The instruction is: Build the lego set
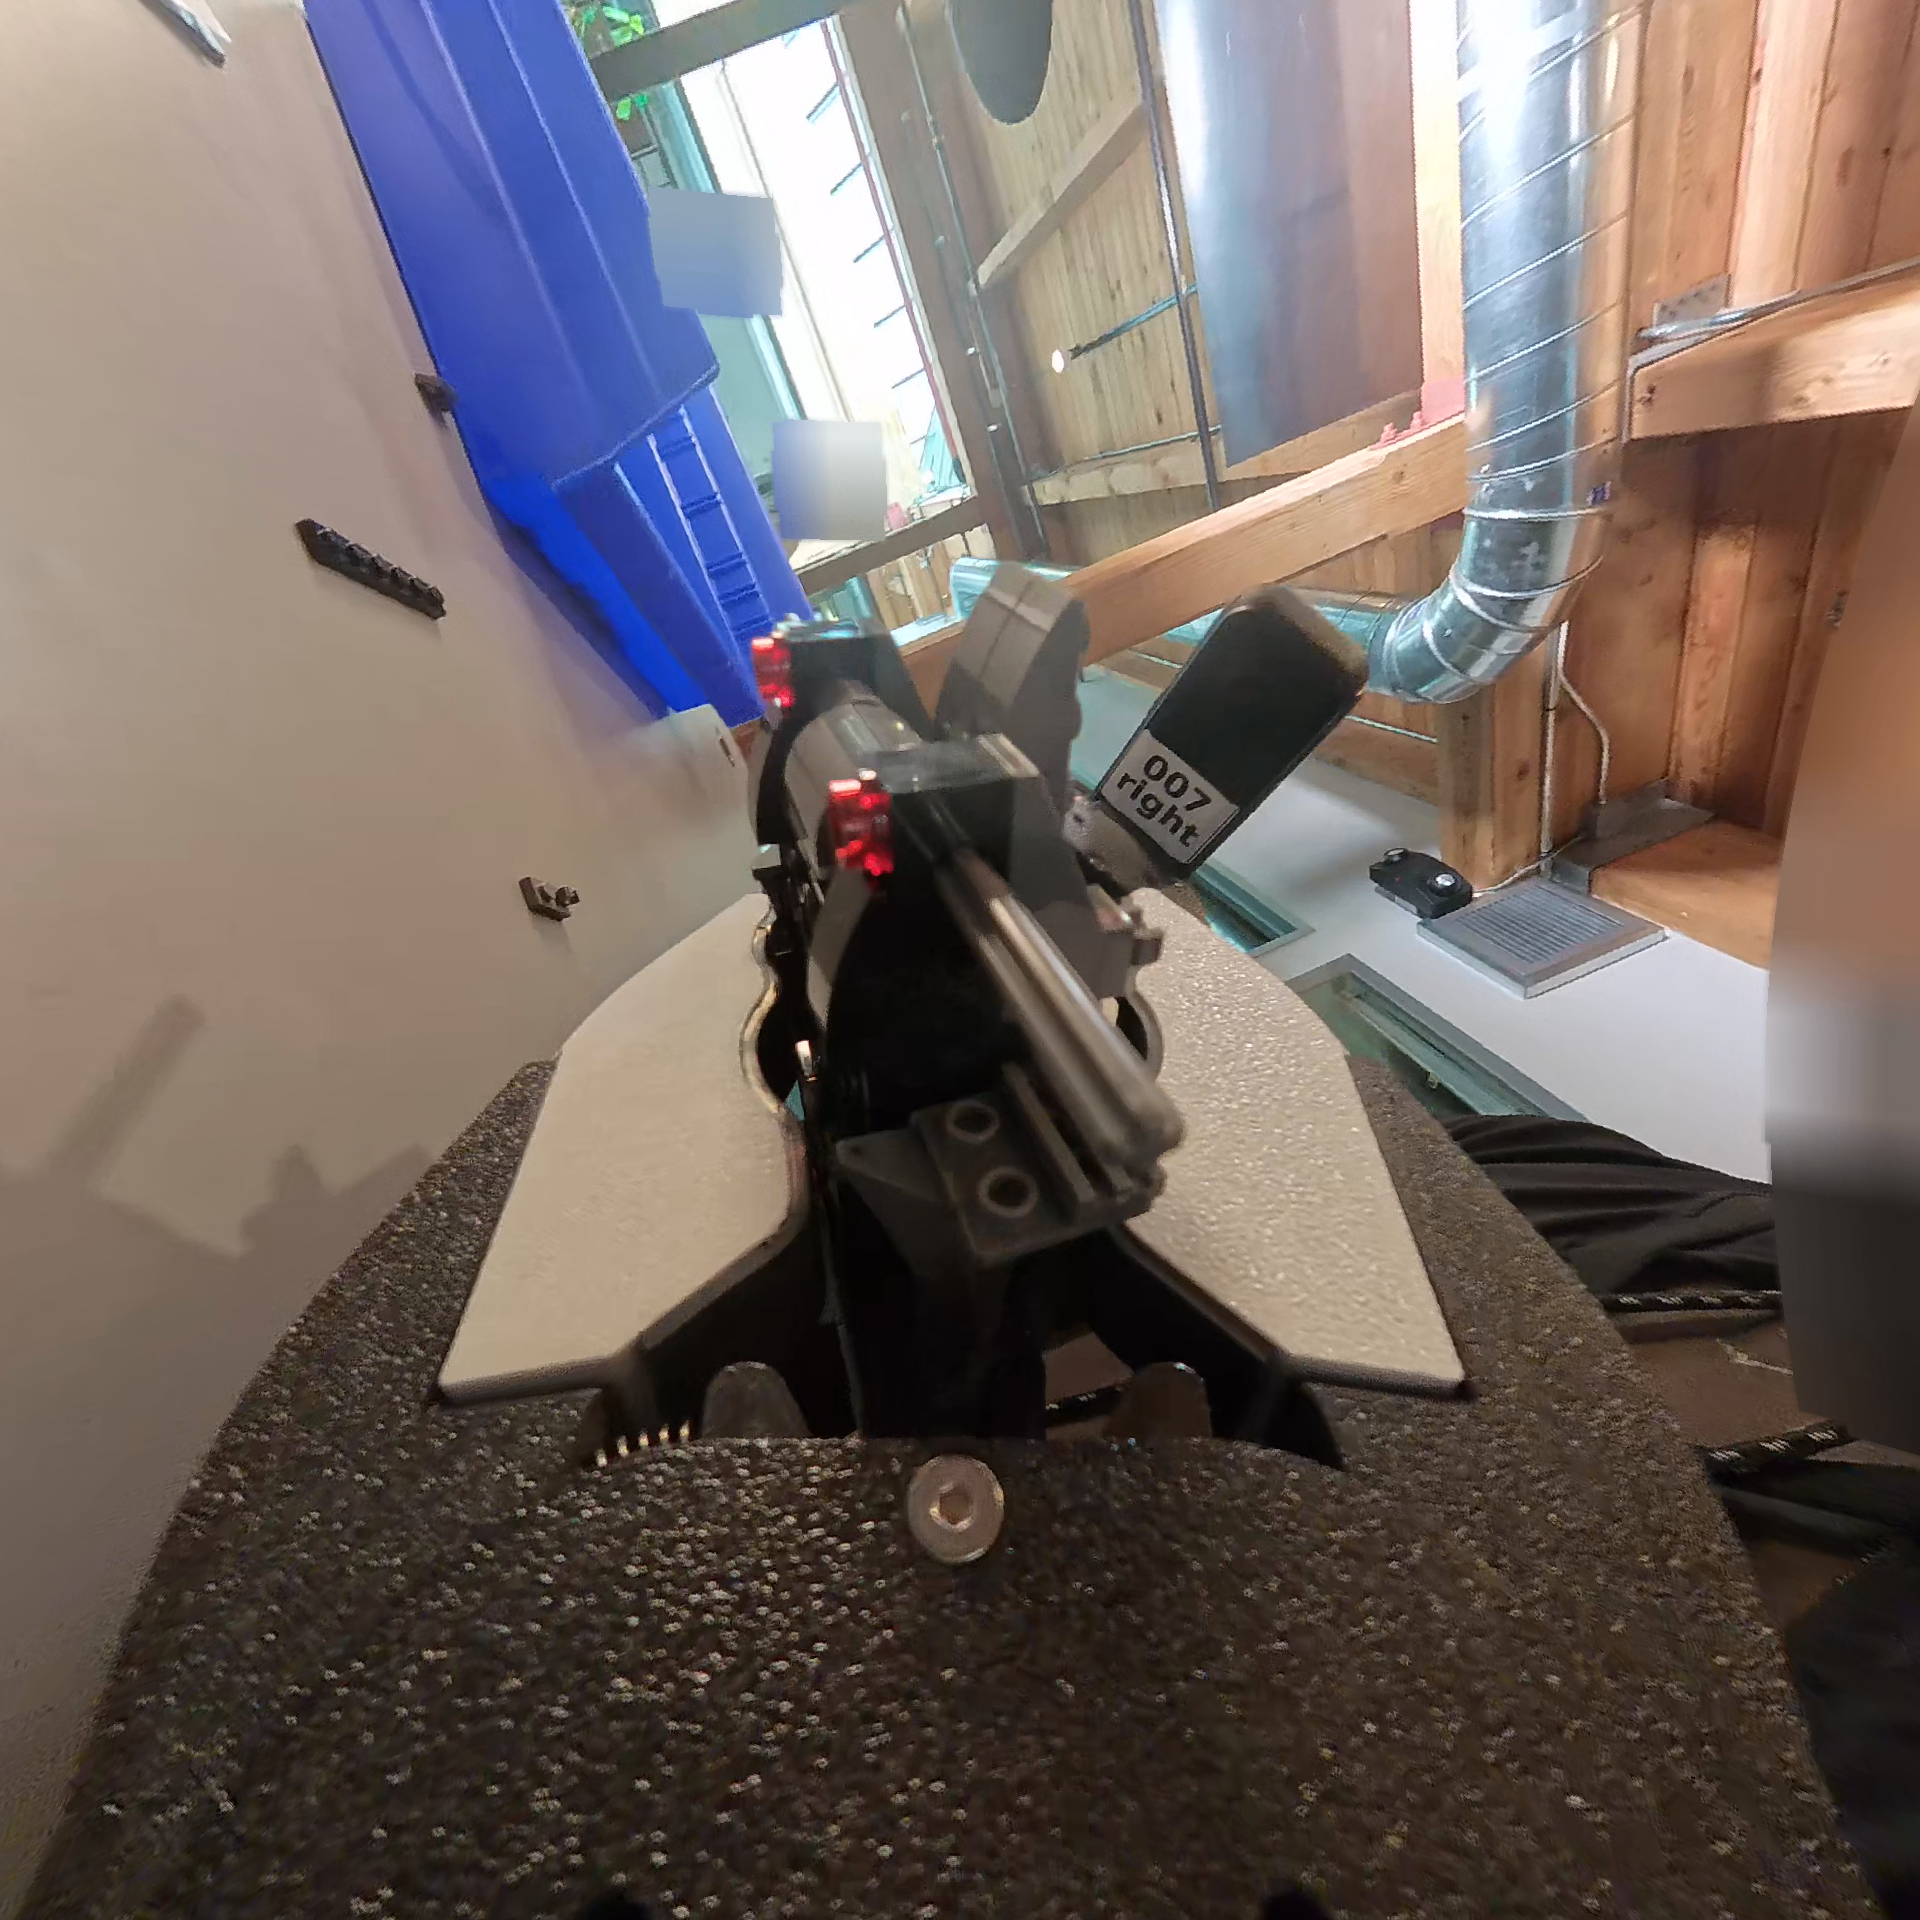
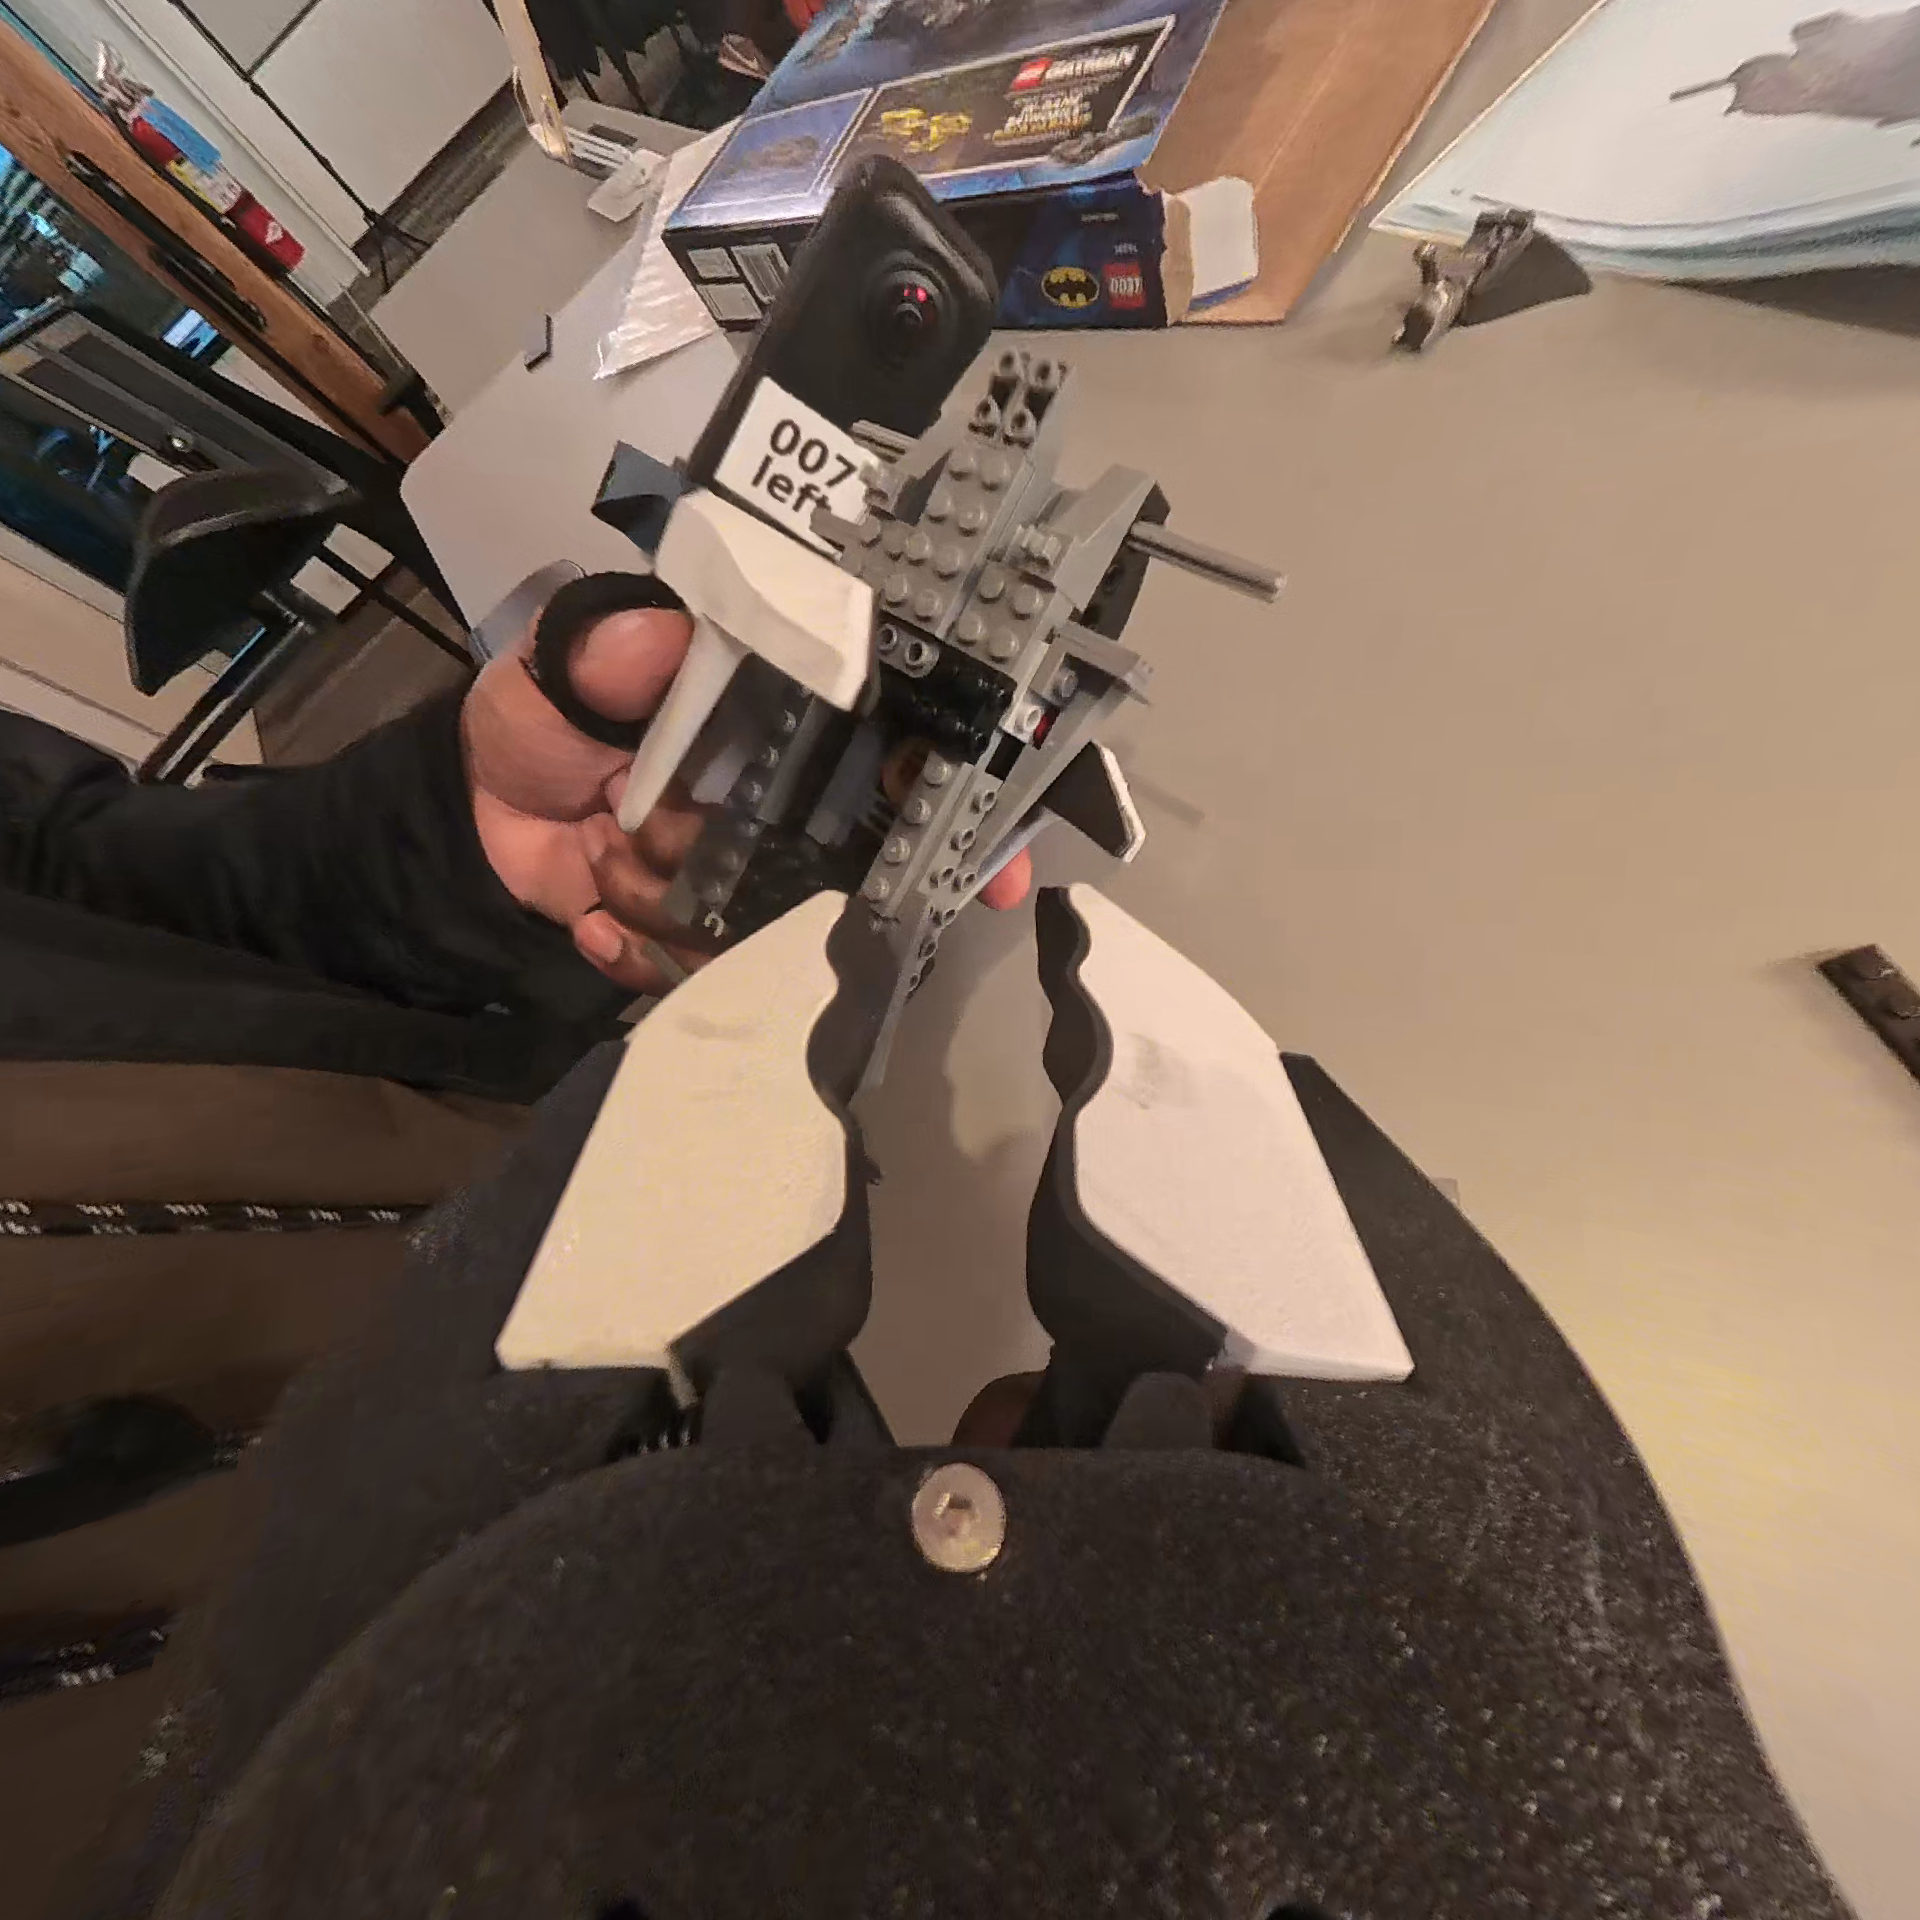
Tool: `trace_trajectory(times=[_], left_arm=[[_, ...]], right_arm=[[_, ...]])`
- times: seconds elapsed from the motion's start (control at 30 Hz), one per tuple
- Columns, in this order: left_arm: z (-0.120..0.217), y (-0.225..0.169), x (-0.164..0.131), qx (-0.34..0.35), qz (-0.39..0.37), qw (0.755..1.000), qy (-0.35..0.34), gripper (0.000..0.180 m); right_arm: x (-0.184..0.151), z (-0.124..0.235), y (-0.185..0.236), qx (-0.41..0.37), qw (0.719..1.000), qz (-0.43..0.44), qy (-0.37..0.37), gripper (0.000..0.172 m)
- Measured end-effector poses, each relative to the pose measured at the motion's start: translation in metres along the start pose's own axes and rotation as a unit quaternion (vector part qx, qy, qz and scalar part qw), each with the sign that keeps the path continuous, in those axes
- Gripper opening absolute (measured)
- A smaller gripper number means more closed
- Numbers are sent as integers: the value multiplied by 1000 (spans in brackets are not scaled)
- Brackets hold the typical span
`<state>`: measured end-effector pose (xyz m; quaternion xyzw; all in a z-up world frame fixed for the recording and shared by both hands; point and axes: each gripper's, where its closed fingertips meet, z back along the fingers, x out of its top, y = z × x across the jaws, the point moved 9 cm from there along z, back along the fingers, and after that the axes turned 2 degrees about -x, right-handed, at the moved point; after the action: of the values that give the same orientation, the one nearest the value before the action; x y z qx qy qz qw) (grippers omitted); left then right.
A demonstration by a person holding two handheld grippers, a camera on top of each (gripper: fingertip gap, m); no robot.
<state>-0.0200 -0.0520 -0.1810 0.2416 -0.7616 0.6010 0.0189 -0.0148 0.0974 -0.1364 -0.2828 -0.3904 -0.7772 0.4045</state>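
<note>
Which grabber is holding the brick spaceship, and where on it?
The left gripper clamps the grey-and-black brick model across its middle body. The right gripper is open around its thin grey wing tip, not squeezing.

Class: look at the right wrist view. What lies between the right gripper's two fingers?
A thin grey wing of the brick model reaches in between the right gripper's fingers, beside the left-hand finger; the other side stays clear. The left gripper holds the model.

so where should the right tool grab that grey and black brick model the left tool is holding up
Probably the thin grey studded wing pointing toward the right tool, approached from below. It is a flat plate already between the open fingers, while the left tool clamps the bulkier body.
</note>
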Motion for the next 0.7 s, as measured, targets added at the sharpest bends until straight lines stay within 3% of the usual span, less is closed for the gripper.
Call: trace_trajectory(times=[0.27,0.43,0.7], left_arm=[[2,-2,-1,-51,11,998,-18,59],[0,-4,-2,-54,-3,998,-11,60],[0,-7,-2,-61,-10,998,0,64]], right_arm=[[1,-17,3,63,996,-59,13,38],[2,-17,3,79,994,-72,5,26],[0,-13,2,90,993,-79,4,25]])
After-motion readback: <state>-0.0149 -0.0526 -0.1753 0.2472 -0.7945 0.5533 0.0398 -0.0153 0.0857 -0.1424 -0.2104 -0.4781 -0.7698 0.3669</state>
